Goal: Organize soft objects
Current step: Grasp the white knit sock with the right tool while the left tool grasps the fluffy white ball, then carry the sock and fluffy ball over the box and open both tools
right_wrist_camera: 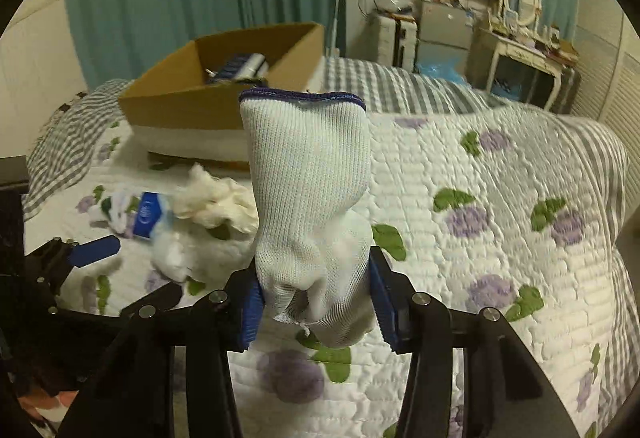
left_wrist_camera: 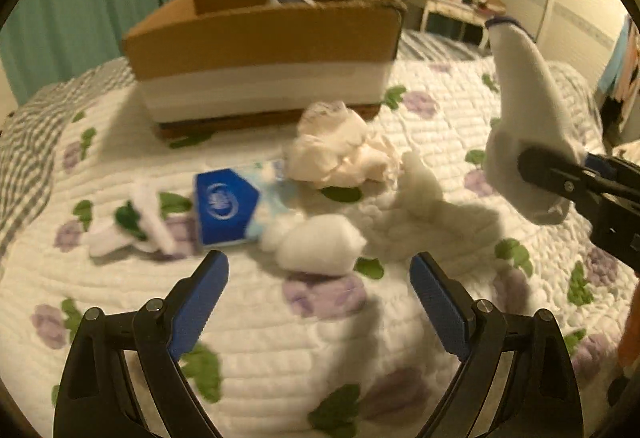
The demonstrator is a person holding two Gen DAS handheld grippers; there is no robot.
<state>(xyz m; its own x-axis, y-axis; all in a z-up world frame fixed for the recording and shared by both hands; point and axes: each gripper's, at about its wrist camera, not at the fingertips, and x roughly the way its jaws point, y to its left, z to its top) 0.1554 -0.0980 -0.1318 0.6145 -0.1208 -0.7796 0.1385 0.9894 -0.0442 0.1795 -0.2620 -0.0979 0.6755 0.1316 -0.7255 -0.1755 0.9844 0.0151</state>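
Bedroom; quilted floral bedspread (left_wrist_camera: 304,334), cardboard box (left_wrist_camera: 264,38) at its far side. Right gripper (right_wrist_camera: 316,312) pinches white knit glove (right_wrist_camera: 308,198) by its fingers, cuff up, above the bed. Left gripper (left_wrist_camera: 320,298) spread, empty, near cotton wad (left_wrist_camera: 320,250). Suggest clearing the box rim before release.

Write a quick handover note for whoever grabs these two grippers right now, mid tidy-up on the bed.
Right gripper: shut on the white knit glove, held up above the quilt.
Left gripper: open, holding nothing, pointed at the pile.
Cardboard box sits on the bed behind the pile with some items already inside.
Left on the quilt: cotton wad, crumpled white cloth, blue packet, small white piece.
Likely next: glove into the box.
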